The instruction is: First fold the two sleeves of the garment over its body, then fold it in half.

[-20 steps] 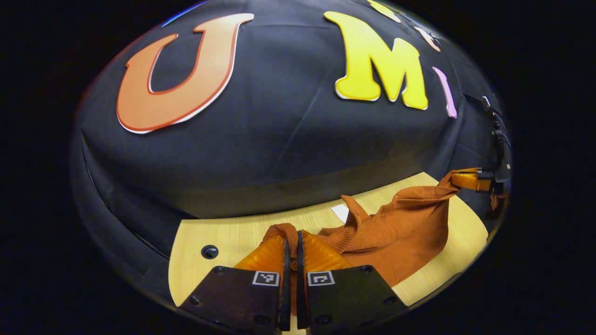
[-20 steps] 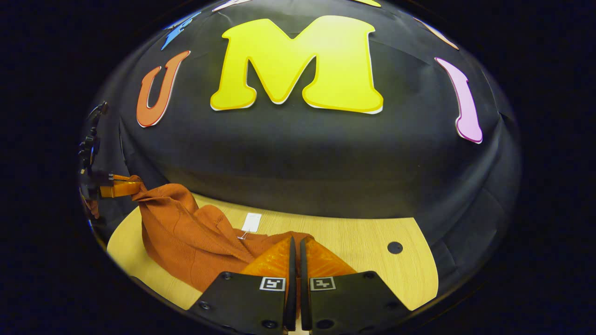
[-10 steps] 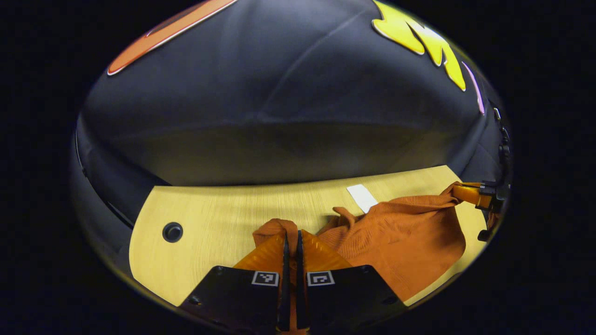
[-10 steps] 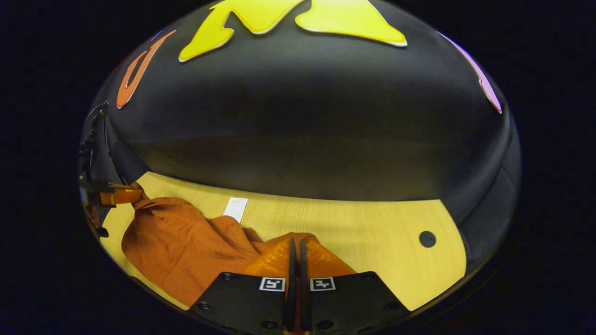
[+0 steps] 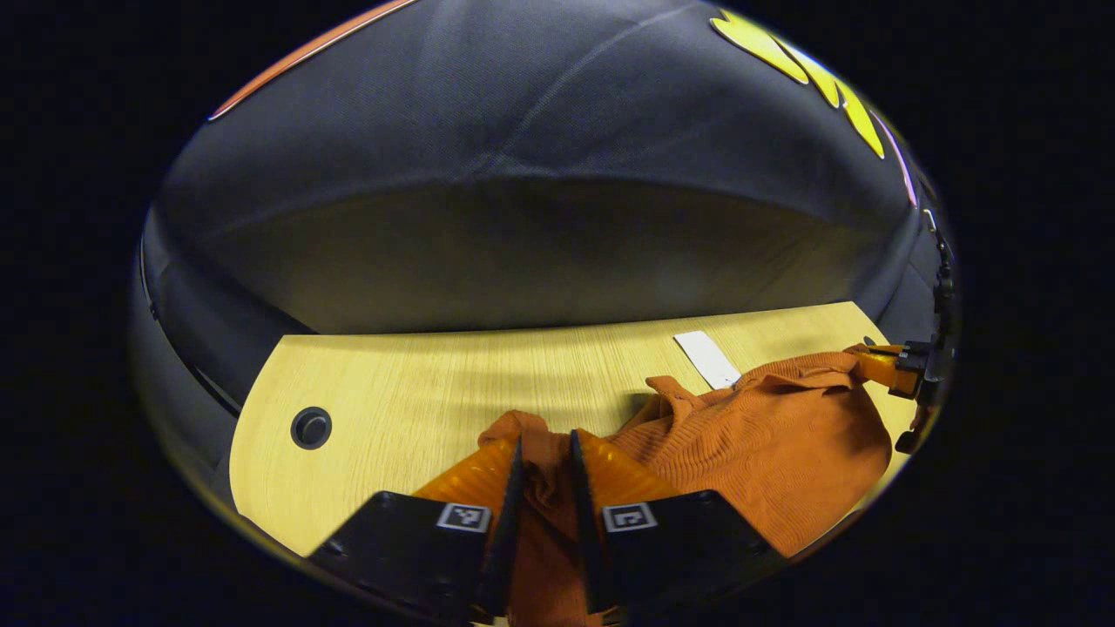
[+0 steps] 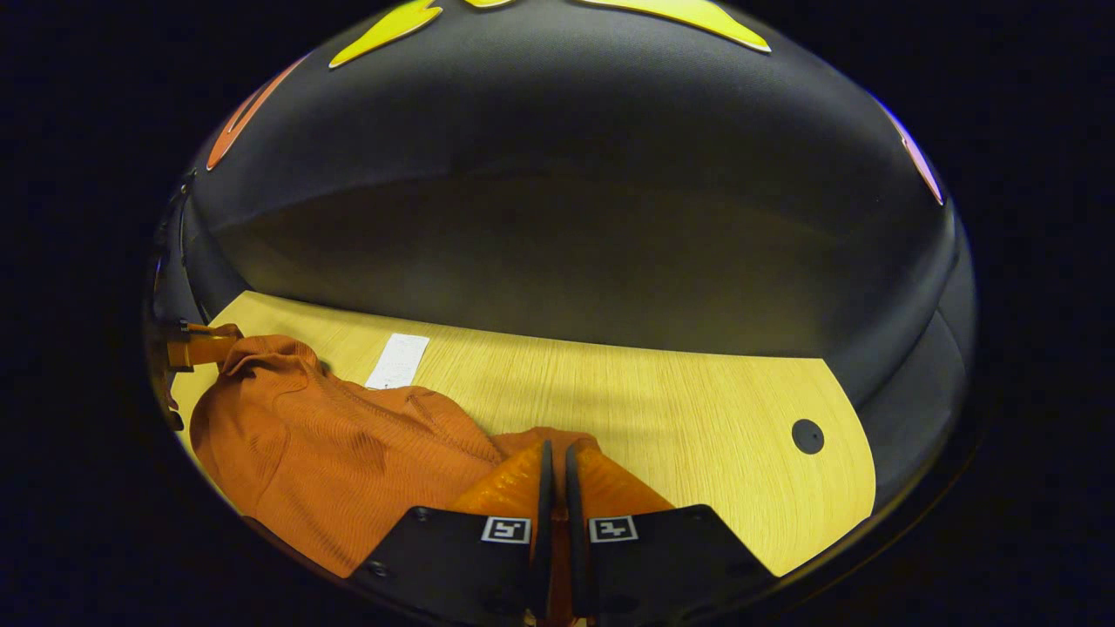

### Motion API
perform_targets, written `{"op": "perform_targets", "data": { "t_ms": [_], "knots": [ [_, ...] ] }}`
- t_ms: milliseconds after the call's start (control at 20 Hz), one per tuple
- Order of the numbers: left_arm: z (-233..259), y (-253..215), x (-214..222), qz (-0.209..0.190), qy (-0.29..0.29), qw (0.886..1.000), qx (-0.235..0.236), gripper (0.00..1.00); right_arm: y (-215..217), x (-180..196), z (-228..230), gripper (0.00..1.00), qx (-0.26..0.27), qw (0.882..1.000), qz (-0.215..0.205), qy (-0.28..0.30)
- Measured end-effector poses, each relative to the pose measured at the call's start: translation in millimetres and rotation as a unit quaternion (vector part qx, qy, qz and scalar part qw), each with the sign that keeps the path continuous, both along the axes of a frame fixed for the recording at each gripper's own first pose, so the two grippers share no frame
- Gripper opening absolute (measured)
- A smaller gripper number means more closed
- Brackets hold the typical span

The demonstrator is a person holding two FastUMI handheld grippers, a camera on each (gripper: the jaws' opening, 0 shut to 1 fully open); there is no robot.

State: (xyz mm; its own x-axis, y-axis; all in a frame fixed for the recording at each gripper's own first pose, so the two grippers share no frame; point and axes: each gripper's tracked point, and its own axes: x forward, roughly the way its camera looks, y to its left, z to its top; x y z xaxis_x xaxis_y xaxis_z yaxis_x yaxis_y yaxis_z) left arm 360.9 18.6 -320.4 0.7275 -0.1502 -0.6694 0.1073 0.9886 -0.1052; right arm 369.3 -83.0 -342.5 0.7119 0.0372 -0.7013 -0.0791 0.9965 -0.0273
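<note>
Left gripper view: left gripper (image 5: 542,453) fingers slightly parted, garment (image 5: 749,444) cloth bunched between them; garment lies on table (image 5: 418,392), white tag (image 5: 707,359) just beyond it.
Right gripper view: right gripper (image 6: 555,457) pinched tight on garment (image 6: 331,453) edge; tag (image 6: 397,360) beyond garment.

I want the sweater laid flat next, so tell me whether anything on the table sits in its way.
Only a white tag lies on the wooden table, at the orange sweater's far edge. The right gripper pinches the fabric; the left gripper has cloth between parted fingers.
</note>
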Motion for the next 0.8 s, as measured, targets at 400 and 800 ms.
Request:
{"op": "perform_targets", "data": {
  "t_ms": [400, 800],
  "knots": [
    [46, 8, 6, 0.05, -0.071, 0.996, -0.015, 0.9, -5, -12, 58, 0.67, 0.01, 0.999, -0.011, -0.04],
    [120, 3, 12, 0.093, -0.206, 0.973, -0.034, 0.94, 31, -61, 203, 0.8, 0.02, 0.985, 0.033, -0.171]
  ]
}}
